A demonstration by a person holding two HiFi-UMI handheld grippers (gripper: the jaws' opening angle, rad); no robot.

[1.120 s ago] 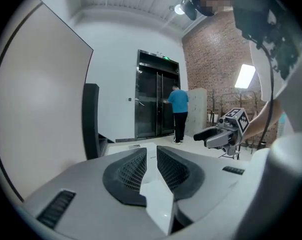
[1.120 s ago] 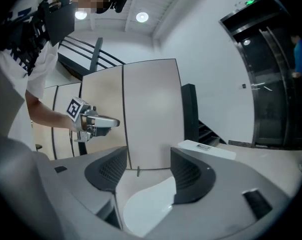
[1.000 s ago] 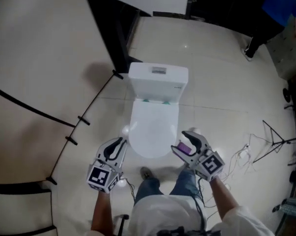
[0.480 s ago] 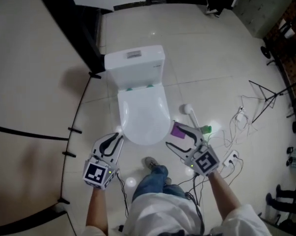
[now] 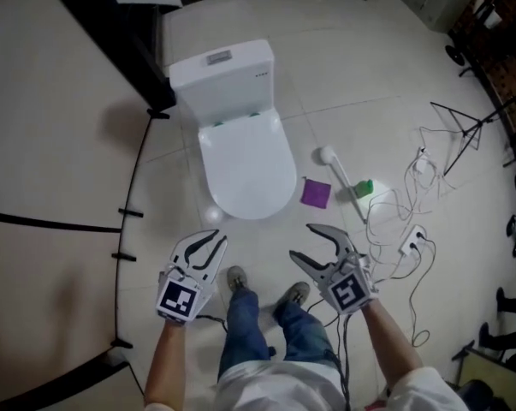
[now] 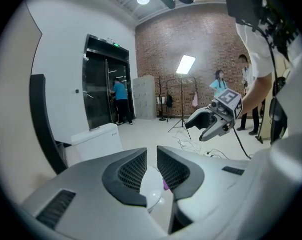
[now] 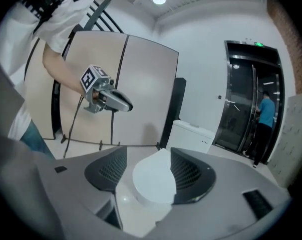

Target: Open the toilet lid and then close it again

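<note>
Facing the closed lid [image 5: 245, 174] — left tool [image 5: 216, 241] barely parted, right tool [image 5: 302, 241] wide — both empty.

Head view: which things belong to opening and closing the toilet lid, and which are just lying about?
For the job: toilet lid, left claw, right claw.
Lying about: purple cloth, brush, small green thing, cables, folding stand.
</note>
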